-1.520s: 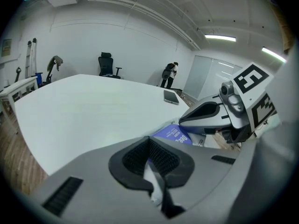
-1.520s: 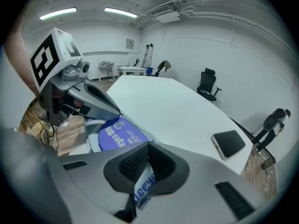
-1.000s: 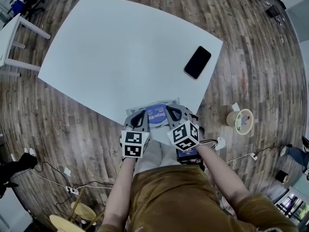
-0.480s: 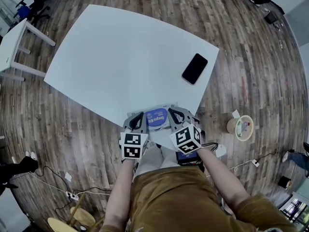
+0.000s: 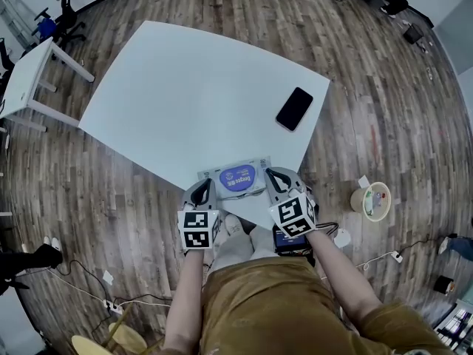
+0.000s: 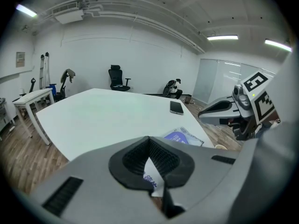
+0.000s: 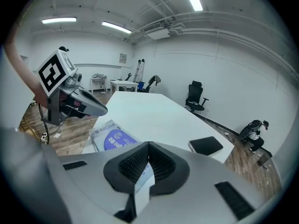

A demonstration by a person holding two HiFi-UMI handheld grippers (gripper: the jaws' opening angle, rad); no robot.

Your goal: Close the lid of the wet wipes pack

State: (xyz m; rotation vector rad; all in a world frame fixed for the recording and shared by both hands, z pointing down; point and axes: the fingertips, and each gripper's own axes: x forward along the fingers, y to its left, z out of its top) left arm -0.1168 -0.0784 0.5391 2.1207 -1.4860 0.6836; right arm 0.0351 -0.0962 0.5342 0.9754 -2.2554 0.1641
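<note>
Left claw (image 6: 149, 143) pressed together at the tips, nothing clearly gripped; a sliver of printed white film shows in the gap behind the pads, reads as the wet wipes pack (image 5: 235, 177) seen through the gap, can't tell if it's nipped; right claw (image 7: 148, 146) same state, tips together, same sliver in its gap; pack lies flat at the near edge of the tabletop (image 5: 170, 87), directly between the two claws: ahead and to the right of the left claw, ahead and to the left of the right claw, each claw's tips at or just over one short end; pack's long axis runs claw to claw, across the person, not away from them; blue oval lid (image 5: 239, 175) sits mid-pack, facing up, about as near one claw as the other, so neither hand has a clear advantage; lid looks low and flat in the right gripper view, can't tell if it's fully sealed; judgement: the closing press would come inward and down onto the lid from either side, the other claw steadying its own end so the pack doesn't slide off the edge; phone (image 5: 294, 109) well beyond the right claw, out of the way.
</note>
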